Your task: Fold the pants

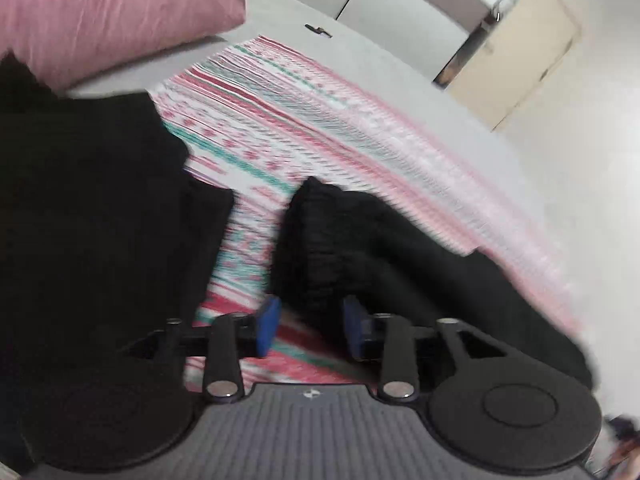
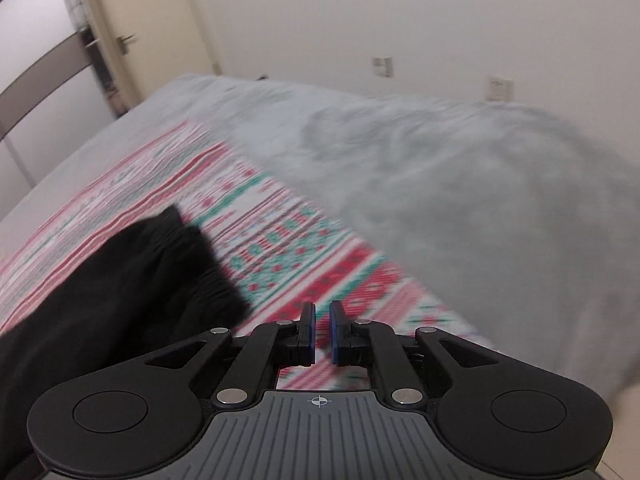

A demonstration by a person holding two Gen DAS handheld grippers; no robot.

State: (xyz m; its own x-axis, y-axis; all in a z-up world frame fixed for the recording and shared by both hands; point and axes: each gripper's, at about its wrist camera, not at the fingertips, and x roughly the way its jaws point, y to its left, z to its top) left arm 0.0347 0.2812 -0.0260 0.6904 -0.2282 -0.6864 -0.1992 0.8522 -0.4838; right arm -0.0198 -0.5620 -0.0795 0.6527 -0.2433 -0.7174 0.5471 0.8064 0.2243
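Black pants (image 1: pixel 360 236) lie on a red, white and green patterned blanket (image 1: pixel 304 104) on the bed. In the left wrist view my left gripper (image 1: pixel 311 326) is open, its blue pads apart, right at the gathered waistband edge of one black part; another black part (image 1: pixel 88 208) lies to the left. In the right wrist view my right gripper (image 2: pixel 322 330) is nearly shut with a narrow gap between the pads, holding nothing, above the blanket (image 2: pixel 320 248). The pants' elastic edge (image 2: pixel 160 264) lies to its left. Both views are motion-blurred.
A pink pillow (image 1: pixel 120 8) lies at the far left of the bed. A grey bed sheet (image 2: pixel 460 184) spreads to the right of the blanket. A small dark object (image 1: pixel 318 31) lies on the sheet. A door (image 2: pixel 136 20) and white wall stand beyond.
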